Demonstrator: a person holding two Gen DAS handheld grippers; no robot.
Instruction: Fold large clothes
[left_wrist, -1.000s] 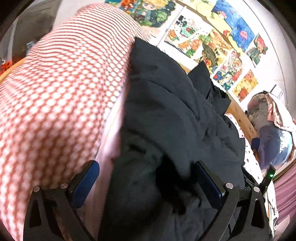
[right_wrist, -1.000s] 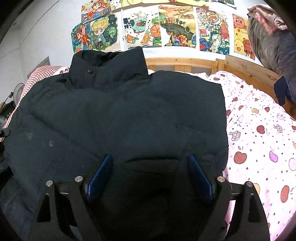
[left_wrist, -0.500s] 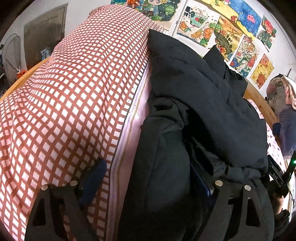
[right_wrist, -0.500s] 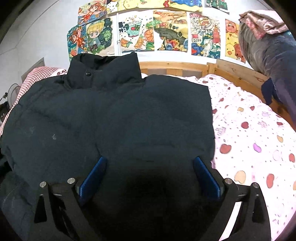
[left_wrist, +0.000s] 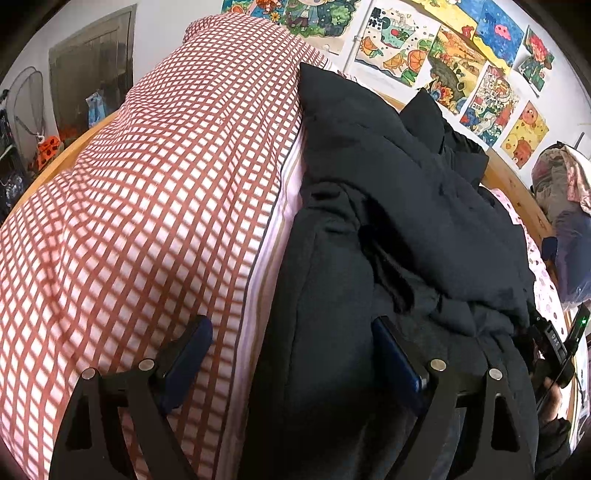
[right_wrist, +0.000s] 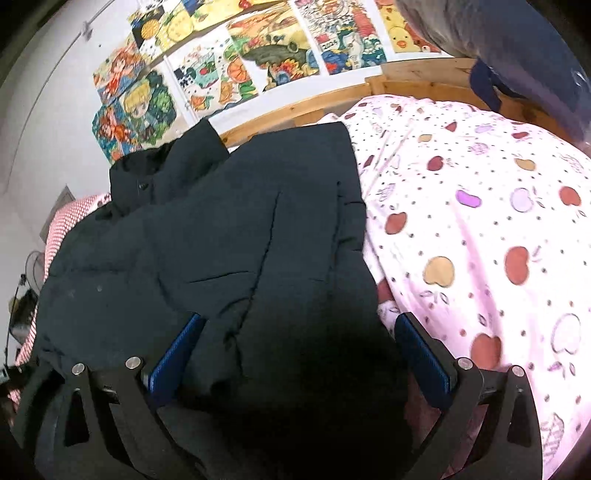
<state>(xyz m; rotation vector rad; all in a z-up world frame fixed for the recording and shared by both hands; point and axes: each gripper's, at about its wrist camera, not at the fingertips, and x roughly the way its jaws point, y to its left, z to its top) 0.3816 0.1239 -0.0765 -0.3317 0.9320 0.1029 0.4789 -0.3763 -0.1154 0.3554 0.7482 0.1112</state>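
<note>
On the bed, left wrist view: red-and-white checked quilt (left_wrist: 140, 206) fills the left half, black padded jacket (left_wrist: 388, 229) lies bunched against its striped edge. Left gripper (left_wrist: 291, 350) fingers spread wide, one pad over the quilt, the other against jacket fabric; a thick jacket fold sits between them, not pinched. Wall of colourful drawings (left_wrist: 454, 70) behind, wooden bed frame (left_wrist: 517, 184) at right, a dark doorway (left_wrist: 92, 77) far left. Other gripper body with a green light (left_wrist: 565, 339) shows at the right edge.

Right wrist view: same jacket (right_wrist: 221, 236) spread flatter, collar toward the headboard (right_wrist: 406, 77). This view alone shows the pink apple-print sheet (right_wrist: 487, 229) to the right, and a bundle of grey-blue bedding (right_wrist: 517, 40) top right. Right gripper (right_wrist: 299, 343) fingers wide apart, straddling the jacket's lower hem, gripping nothing. Drawings (right_wrist: 229, 70) on the wall above. No containers seen.
</note>
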